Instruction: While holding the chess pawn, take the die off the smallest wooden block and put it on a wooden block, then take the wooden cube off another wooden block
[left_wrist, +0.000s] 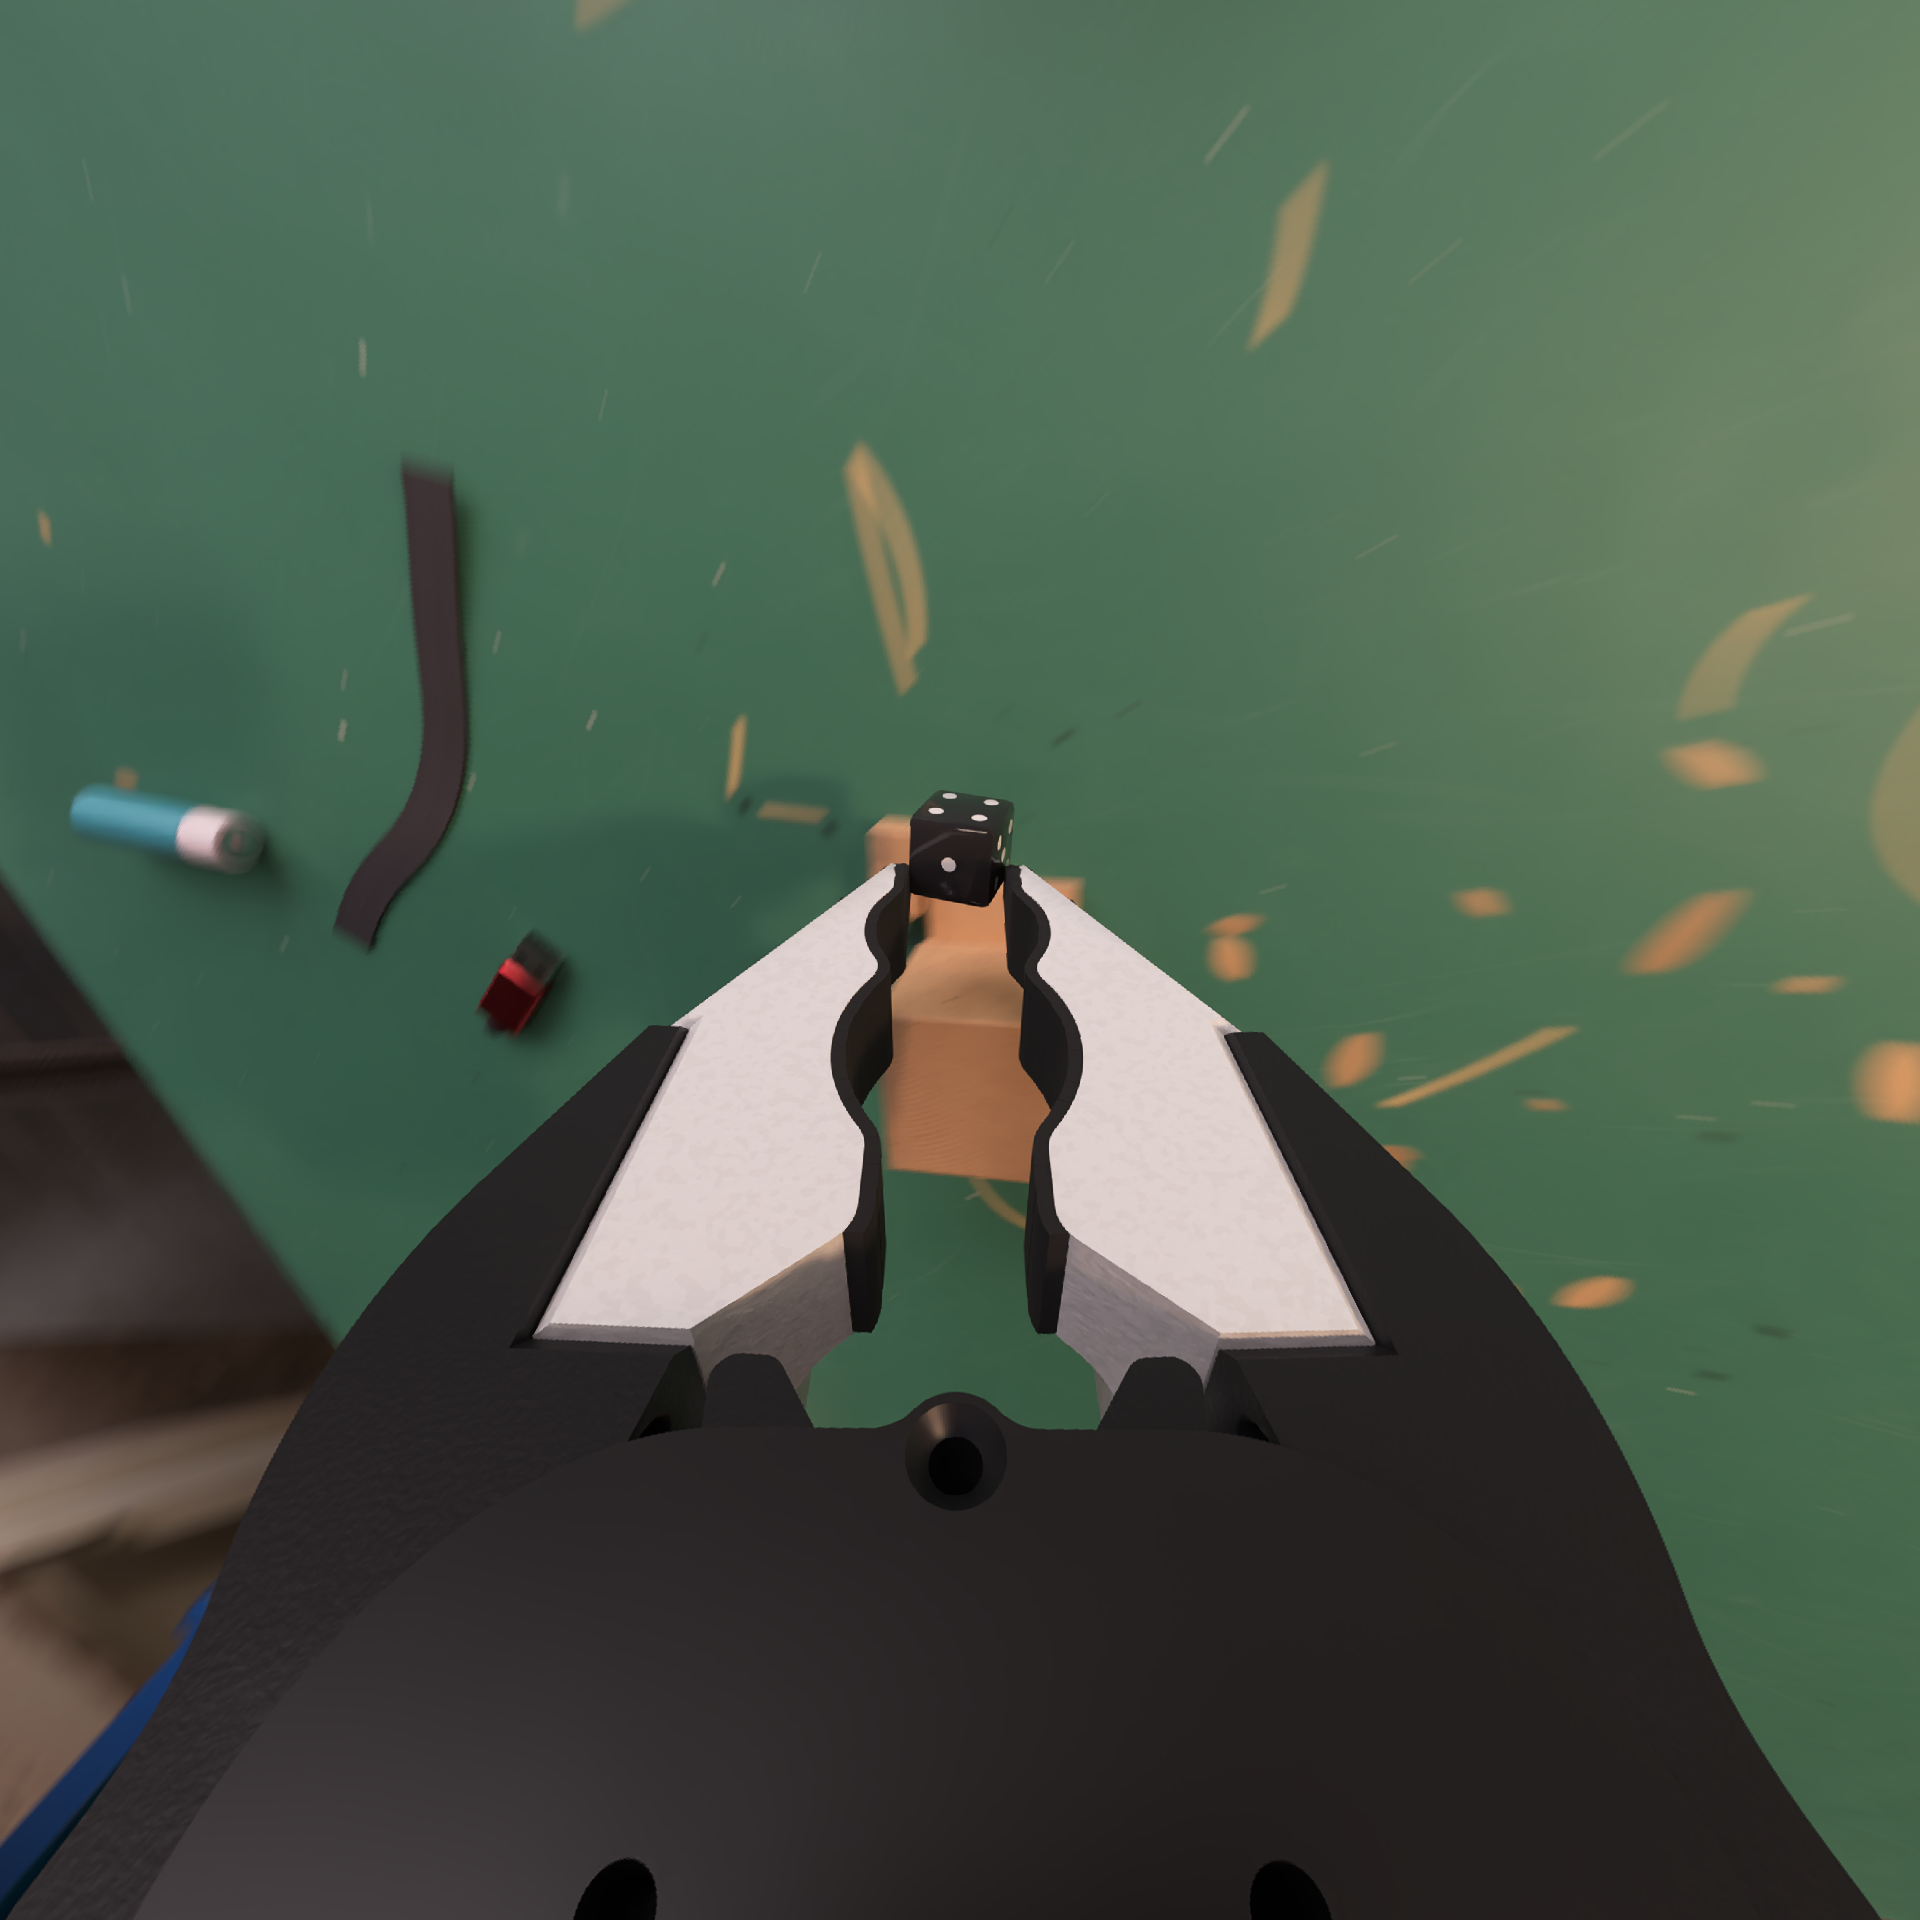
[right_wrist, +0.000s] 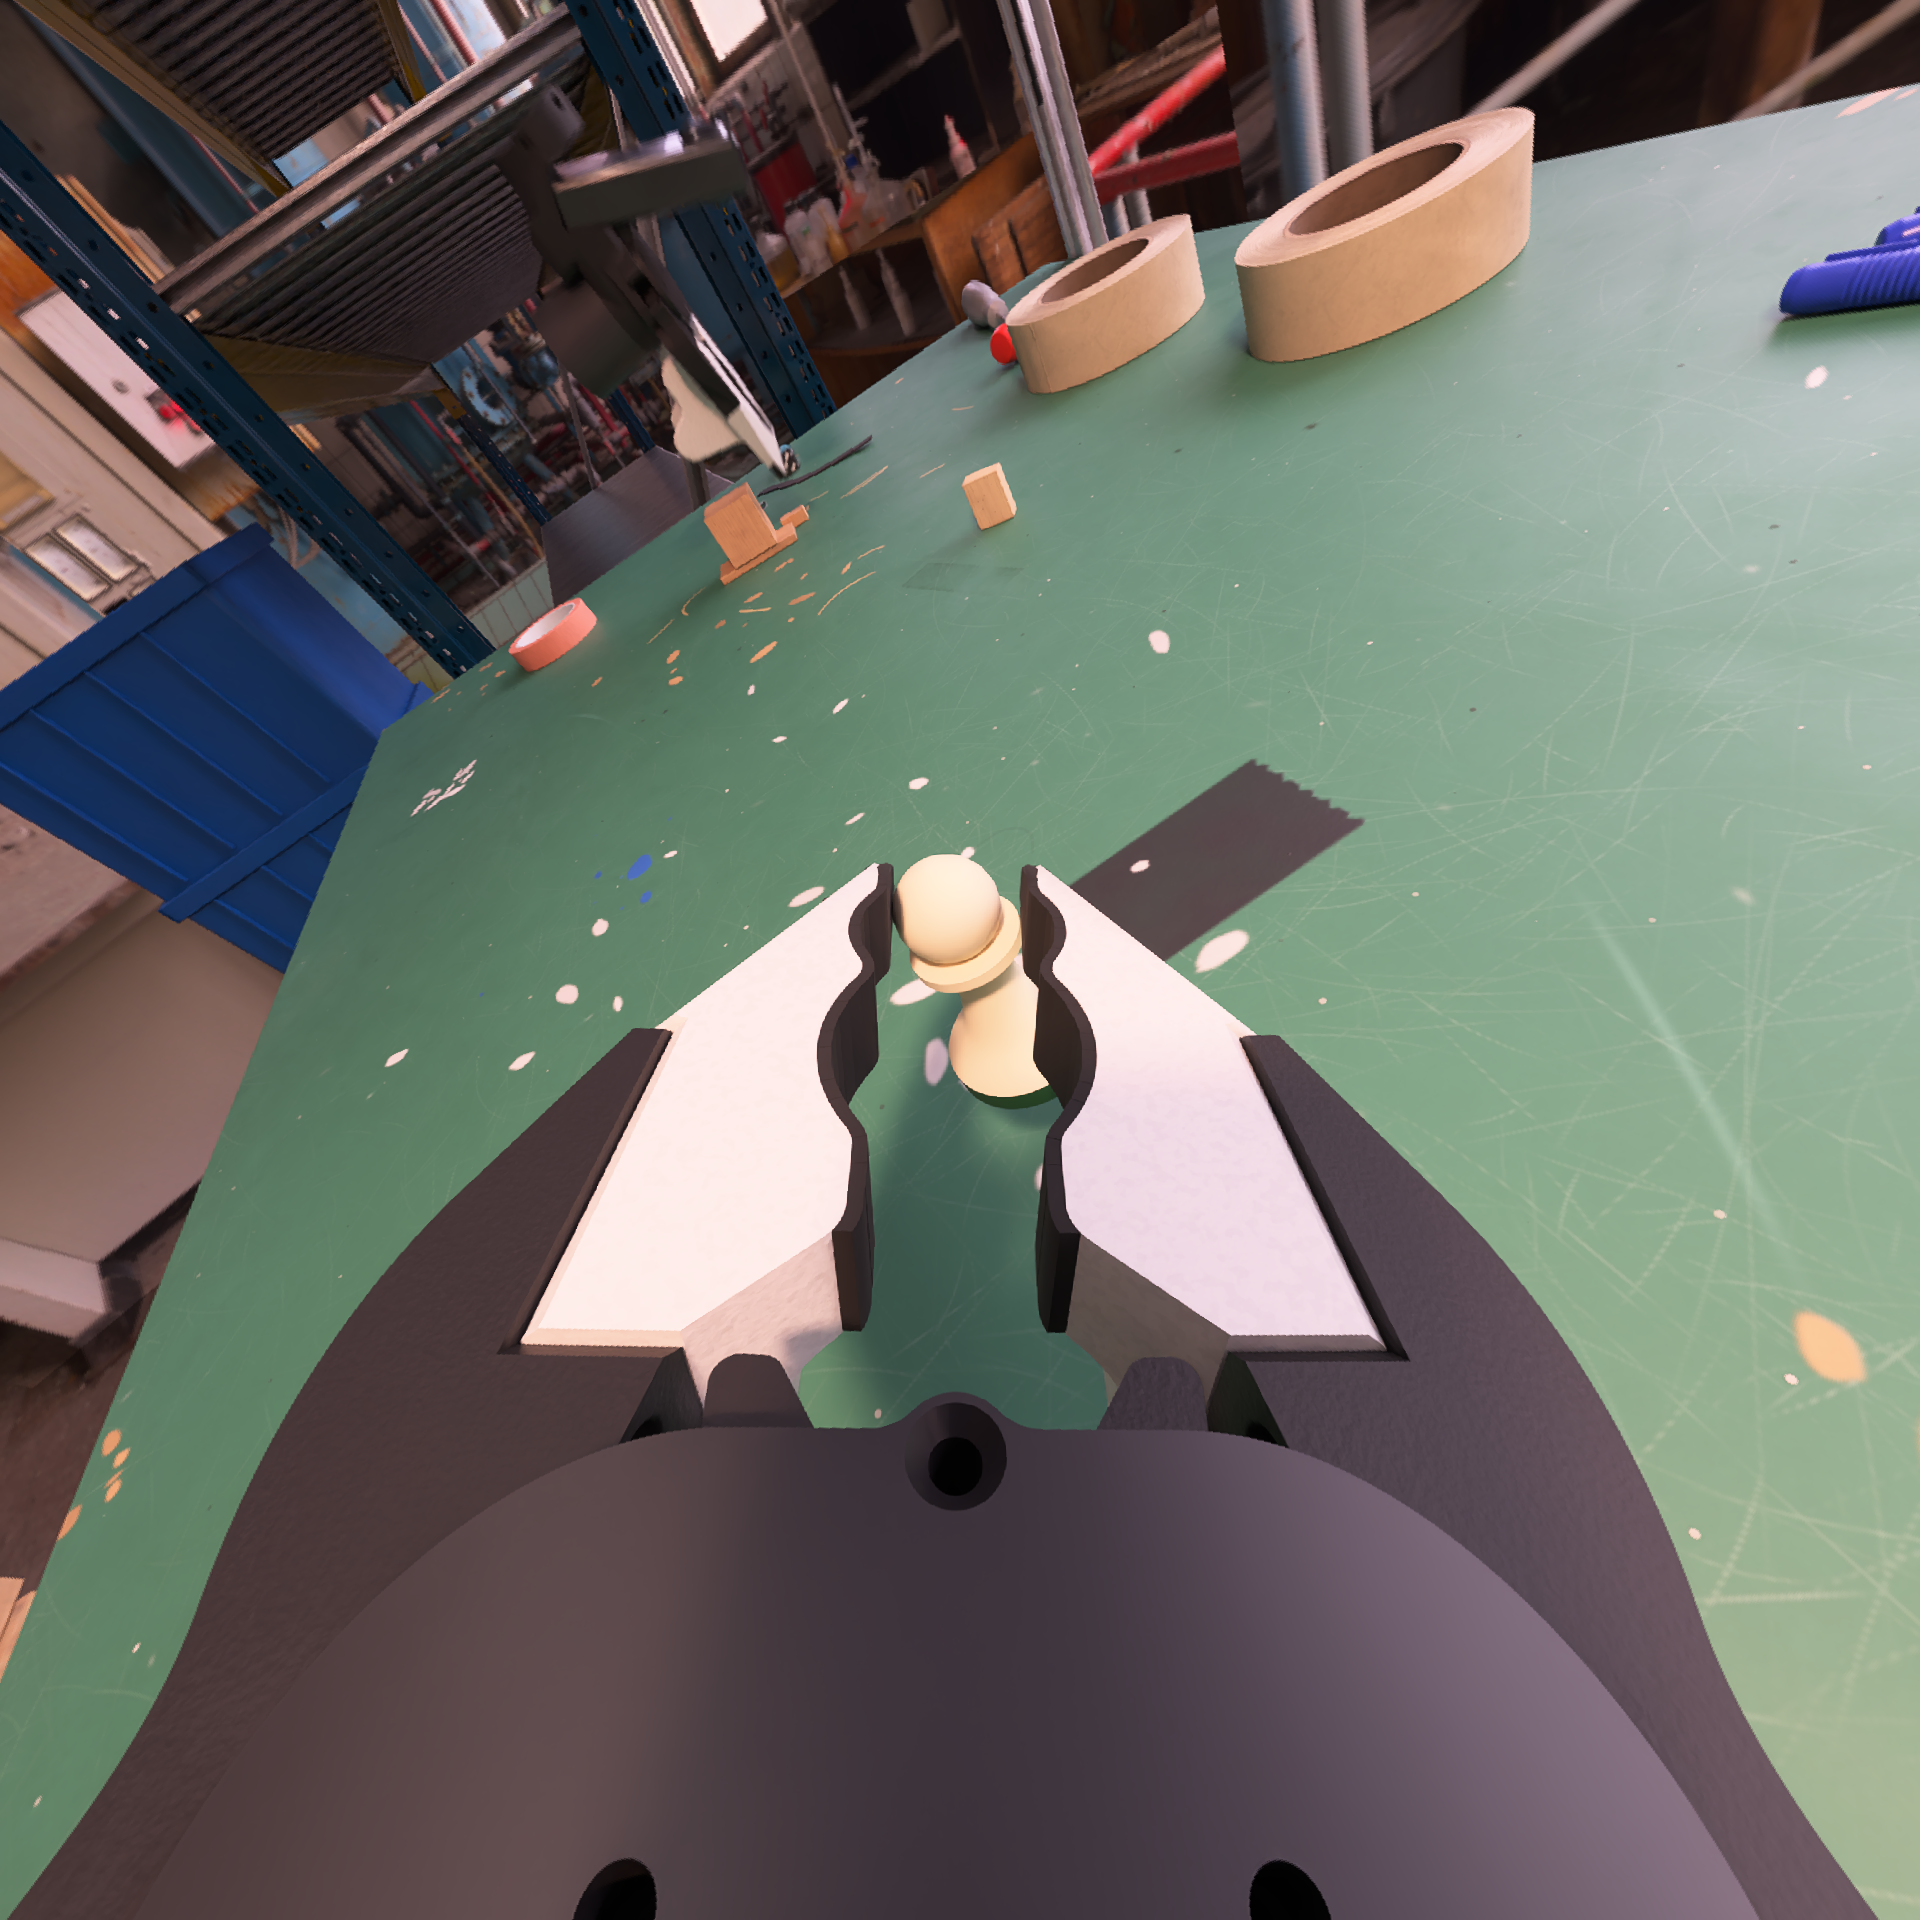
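- Left gripper (left_wrist: 956, 883) pinches the die (left_wrist: 960, 847) at the very fingertips, above the wooden blocks (left_wrist: 961, 1081); I'd expect a slip on any jolt.
- Right gripper (right_wrist: 956, 904) clamps the chess pawn (right_wrist: 971, 971) by its head, body tilted; it could pivot out.
- Lone block (right_wrist: 988, 495) far off, a long carry.

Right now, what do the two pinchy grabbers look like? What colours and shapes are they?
Both look alike. The left gripper and right gripper each have a wide, rounded matte-black body with a small round hole in the middle and two more near the bottom. Two white, wedge-shaped fingers taper toward the tip, lined inside with wavy black pads. No cables or markings show.
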